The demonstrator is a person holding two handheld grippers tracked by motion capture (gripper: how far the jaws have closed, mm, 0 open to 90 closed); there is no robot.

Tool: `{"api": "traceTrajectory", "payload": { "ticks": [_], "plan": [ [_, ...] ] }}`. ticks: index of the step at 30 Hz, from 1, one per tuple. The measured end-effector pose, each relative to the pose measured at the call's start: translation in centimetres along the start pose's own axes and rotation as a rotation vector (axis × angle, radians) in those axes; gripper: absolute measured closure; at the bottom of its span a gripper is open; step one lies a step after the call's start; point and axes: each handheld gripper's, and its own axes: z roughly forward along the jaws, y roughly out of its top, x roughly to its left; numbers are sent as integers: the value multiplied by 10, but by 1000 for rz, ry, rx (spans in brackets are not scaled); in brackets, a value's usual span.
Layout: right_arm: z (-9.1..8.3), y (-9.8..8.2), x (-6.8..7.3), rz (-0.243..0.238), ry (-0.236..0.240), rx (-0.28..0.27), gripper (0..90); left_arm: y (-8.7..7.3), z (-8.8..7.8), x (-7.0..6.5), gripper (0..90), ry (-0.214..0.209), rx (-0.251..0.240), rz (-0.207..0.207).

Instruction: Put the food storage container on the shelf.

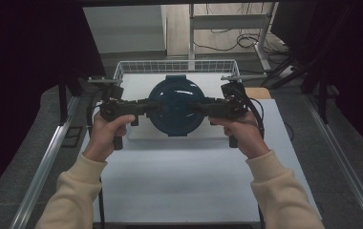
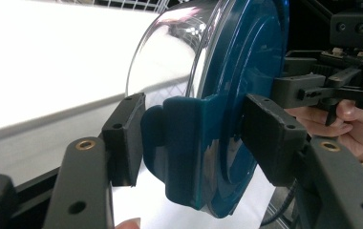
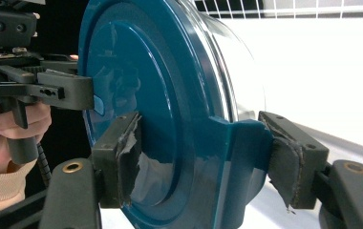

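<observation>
A round container (image 1: 176,102) with a dark teal lid and a clear body hangs between my two grippers, over the front part of a white wire basket (image 1: 177,64). My left gripper (image 1: 153,107) holds its left side. In the left gripper view the pads (image 2: 124,138) clamp the lid's side clasp (image 2: 184,148). My right gripper (image 1: 196,107) holds the opposite side, and its worn pads (image 3: 284,164) press on the other clasp (image 3: 237,157). The container (image 3: 136,86) is seen edge-on in both gripper views.
The basket stands at the far end of a white table (image 1: 179,181), with a metal rail (image 1: 46,162) along the left and another (image 1: 346,167) along the right. Beyond the basket, cables lie on the floor by a desk frame (image 1: 191,28).
</observation>
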Motion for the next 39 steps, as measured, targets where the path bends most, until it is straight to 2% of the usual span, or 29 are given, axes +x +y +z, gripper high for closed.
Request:
{"api": "traceTrajectory", "payload": {
  "ticks": [7,15,20,24,27,31,33,39],
  "plan": [
    [2,17,-9,-9,-1,-16,333,21,7,5,425,-2,1,2],
    [2,44,-16,-10,-15,-22,333,49,12,13,424,-24,7,0],
    [6,58,-23,11,-14,-21,339,62,16,21,424,-22,11,-14],
    [17,64,-34,45,-2,-12,339,70,22,33,423,-12,19,-29],
    [25,66,-41,49,-3,-10,339,74,27,42,422,-14,30,-40],
    [35,68,-52,63,-11,-6,336,73,38,60,421,-29,43,-90],
    [44,67,-60,84,-15,6,332,71,45,69,420,-26,57,-111],
    [55,66,-73,117,-17,26,322,71,53,78,419,-16,68,-134]
  ]
}}
